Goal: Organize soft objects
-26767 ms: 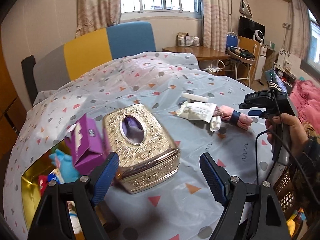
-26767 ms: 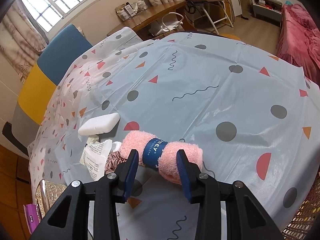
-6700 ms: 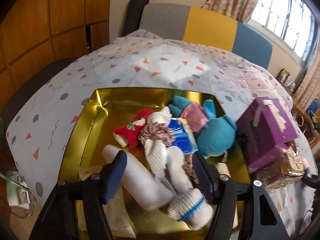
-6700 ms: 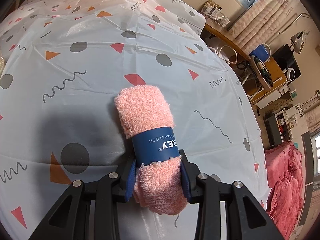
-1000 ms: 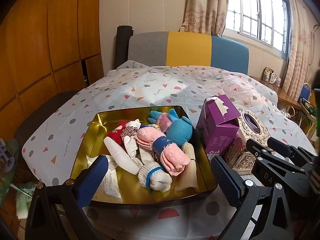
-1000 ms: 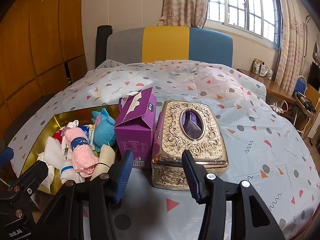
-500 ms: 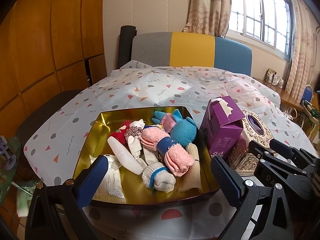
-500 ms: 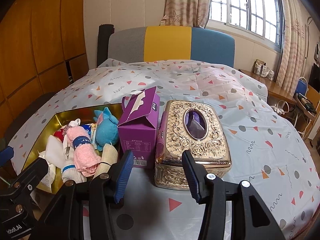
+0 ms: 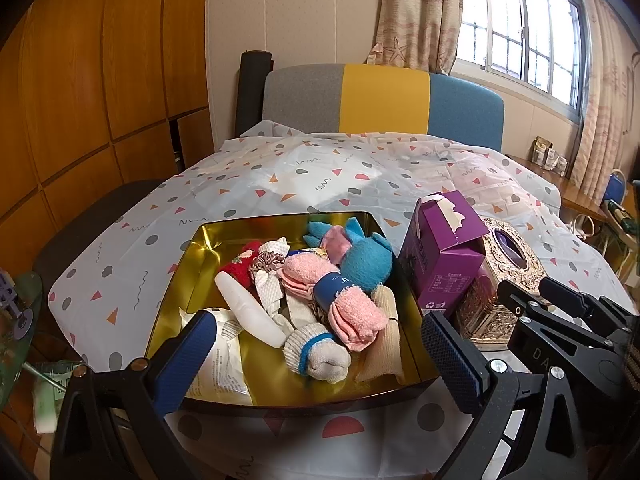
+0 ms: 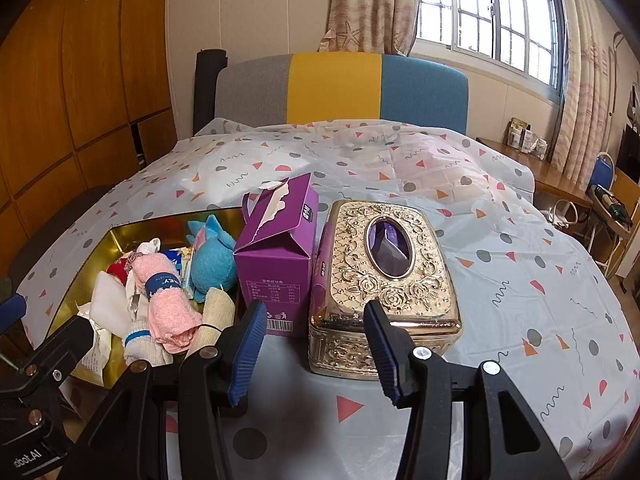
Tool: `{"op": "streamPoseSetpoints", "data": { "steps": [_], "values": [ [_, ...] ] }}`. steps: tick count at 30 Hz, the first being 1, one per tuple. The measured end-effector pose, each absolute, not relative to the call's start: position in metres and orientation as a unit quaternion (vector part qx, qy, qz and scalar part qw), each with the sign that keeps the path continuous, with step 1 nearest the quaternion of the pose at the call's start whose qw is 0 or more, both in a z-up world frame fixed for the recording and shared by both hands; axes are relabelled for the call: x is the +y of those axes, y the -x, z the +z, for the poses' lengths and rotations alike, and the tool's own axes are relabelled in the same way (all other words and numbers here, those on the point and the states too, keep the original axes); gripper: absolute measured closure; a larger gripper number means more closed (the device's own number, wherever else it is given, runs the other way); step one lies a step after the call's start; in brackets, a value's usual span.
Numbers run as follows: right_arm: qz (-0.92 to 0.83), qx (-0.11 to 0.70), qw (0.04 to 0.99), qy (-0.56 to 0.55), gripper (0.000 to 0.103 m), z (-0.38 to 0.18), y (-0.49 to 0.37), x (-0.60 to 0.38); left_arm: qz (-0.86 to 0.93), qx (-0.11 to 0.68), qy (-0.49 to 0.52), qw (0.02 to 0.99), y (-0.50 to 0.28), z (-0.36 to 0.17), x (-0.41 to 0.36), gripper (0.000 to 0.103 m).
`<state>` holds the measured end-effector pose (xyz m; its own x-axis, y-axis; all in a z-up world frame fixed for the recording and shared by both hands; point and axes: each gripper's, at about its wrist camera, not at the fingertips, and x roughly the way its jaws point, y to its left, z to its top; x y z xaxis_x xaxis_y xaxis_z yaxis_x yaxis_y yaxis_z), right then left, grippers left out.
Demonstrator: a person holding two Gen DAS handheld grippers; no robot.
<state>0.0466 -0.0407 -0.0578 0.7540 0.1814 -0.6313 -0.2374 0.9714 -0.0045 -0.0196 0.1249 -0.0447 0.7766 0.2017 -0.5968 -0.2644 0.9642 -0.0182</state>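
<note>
A gold tray on the patterned tablecloth holds the soft things: a rolled pink towel with a blue band, a blue plush toy, a white sock with a blue stripe, a red plush, a white tube and a white packet. My left gripper is open and empty, held back at the tray's near edge. My right gripper is open and empty, in front of the gold tissue box.
A purple carton stands right of the tray, with an ornate gold tissue box beside it. A grey, yellow and blue sofa back lies beyond the table. A wooden desk stands at the right.
Both grippers have drawn back and risen slightly over the last second, so the tray and boxes look a little lower and farther. Nothing on the table has moved.
</note>
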Motion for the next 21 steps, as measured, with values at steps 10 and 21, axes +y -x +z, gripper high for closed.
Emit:
{"op": "streamPoseSetpoints", "data": {
  "steps": [10,21],
  "values": [
    [0.111,0.334,0.935,0.040,0.052,-0.0594,-0.0473,-0.0404,0.121,0.314,0.048,0.940,0.0195,-0.0477,0.1227,0.000],
    [0.111,0.335,0.935,0.040,0.052,-0.0606,-0.0472,-0.0413,0.120,0.318,0.046,0.939,0.0189,-0.0493,0.1217,0.000]
  ]
}}
